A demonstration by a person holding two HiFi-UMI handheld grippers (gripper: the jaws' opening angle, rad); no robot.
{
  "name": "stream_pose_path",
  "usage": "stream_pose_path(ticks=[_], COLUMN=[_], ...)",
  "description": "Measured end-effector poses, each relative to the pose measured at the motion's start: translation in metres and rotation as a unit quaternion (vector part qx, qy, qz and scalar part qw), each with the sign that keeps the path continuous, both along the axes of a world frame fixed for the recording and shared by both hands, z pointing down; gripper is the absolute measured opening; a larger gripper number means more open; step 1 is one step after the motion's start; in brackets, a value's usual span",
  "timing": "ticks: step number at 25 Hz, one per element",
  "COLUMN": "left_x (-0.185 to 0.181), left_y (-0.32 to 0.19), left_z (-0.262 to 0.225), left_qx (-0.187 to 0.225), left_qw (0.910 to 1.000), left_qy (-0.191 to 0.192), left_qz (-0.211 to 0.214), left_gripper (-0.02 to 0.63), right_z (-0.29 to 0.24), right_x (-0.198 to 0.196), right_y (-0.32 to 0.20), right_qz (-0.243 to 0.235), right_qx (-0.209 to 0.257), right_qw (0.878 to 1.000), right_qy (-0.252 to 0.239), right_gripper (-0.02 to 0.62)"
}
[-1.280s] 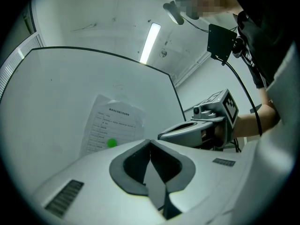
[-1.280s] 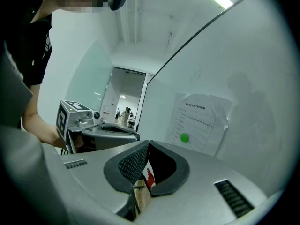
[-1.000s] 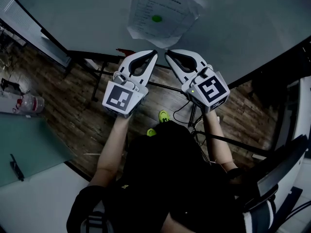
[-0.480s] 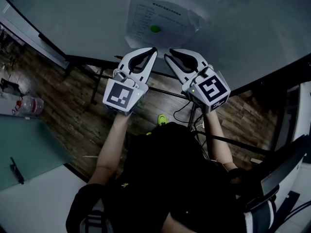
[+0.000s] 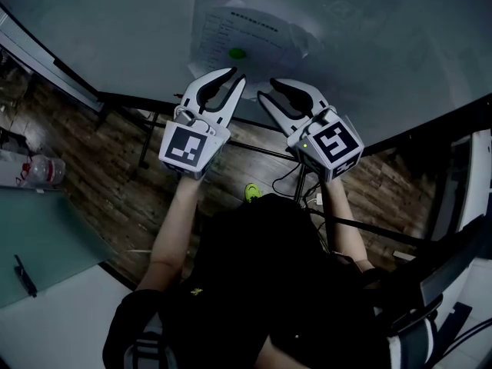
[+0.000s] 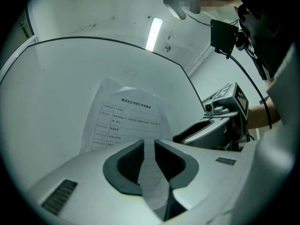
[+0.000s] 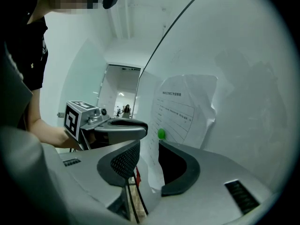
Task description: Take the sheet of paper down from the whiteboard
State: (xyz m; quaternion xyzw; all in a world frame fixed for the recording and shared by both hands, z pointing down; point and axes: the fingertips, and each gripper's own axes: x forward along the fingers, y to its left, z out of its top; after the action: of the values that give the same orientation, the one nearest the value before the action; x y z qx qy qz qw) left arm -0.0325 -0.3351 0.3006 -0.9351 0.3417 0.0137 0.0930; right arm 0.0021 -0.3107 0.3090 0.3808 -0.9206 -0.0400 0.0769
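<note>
whiteboard (image 5: 115,29) with creased, printed sheet of paper (image 5: 257,33), green dot (image 5: 237,53) on it

Sheet of paper (image 5: 254,33) flat on whiteboard (image 5: 115,29), green magnet (image 5: 237,53) on it. Left hand-held gripper (image 5: 234,75) and right hand-held gripper (image 5: 270,90) side by side at sheet's lower edge. Both sets of jaws just been opening, paper edge between tips. Bottle (image 5: 42,169) lies far left.
</note>
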Motion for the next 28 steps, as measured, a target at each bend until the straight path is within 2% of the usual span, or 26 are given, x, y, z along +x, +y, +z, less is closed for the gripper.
stream_pose_path(ticks=[5,14,22,28], left_x=[0.003,0.003,0.004,0.005], left_y=[-0.01,-0.032,-0.048,-0.049], left_z=[0.0,0.007,0.01,0.012], left_qx=[0.002,0.004,0.009,0.029], left_qw=[0.9999,0.9984,0.9962,0.9942], left_qy=[-0.006,-0.018,-0.033,-0.046], left_qz=[-0.014,-0.053,-0.079,-0.093], left_gripper=[0.103,0.183,0.202,0.202], right_z=[0.002,0.012,0.014,0.02], right_x=[0.005,0.016,0.024,0.025], right_y=[-0.002,-0.008,-0.017,-0.021], right_qz=[0.0,0.004,0.005,0.003], right_qx=[-0.009,-0.024,-0.03,-0.04], right_qw=[1.0,1.0,0.999,0.999], right_qy=[0.002,0.01,0.012,0.02], right_gripper=[0.152,0.167,0.173,0.187])
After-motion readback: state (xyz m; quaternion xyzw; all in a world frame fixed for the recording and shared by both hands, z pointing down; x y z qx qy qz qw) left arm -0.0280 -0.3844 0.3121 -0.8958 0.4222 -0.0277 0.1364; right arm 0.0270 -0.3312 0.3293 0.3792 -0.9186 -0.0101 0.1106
